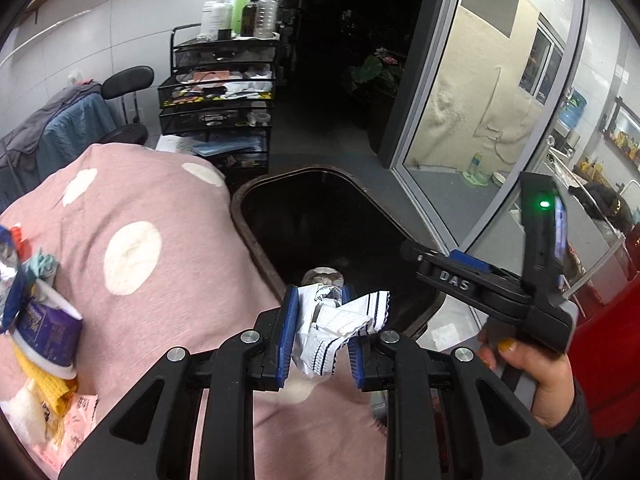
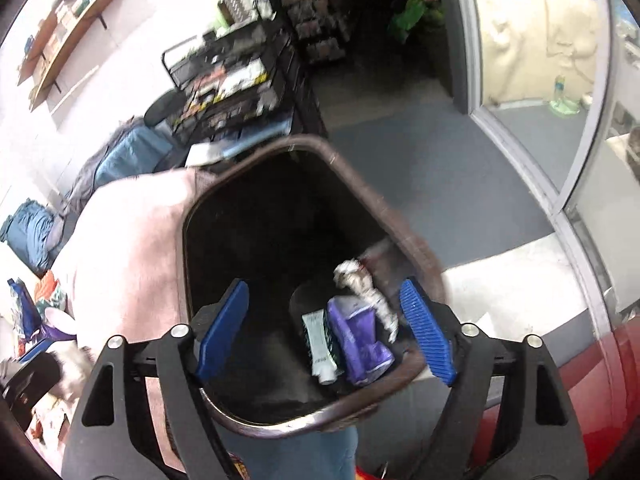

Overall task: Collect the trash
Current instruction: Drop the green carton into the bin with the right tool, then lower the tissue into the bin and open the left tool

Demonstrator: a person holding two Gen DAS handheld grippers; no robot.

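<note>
My left gripper is shut on a crumpled white wrapper with dark stripes, held over the pink dotted blanket at the near rim of the dark trash bin. My right gripper is open and empty, hovering over the bin's mouth; it also shows in the left wrist view, over the bin's right side. Inside the bin lie a purple pouch, a white-green tube and crumpled foil. More trash lies on the blanket at the left: a purple-and-white cup, yellow cloth, foil and wrappers.
A black mesh cart with bottles stands behind the bin. A chair with blue and grey clothes stands at the left. A glass door is on the right. A red object is at the near right. Grey floor surrounds the bin.
</note>
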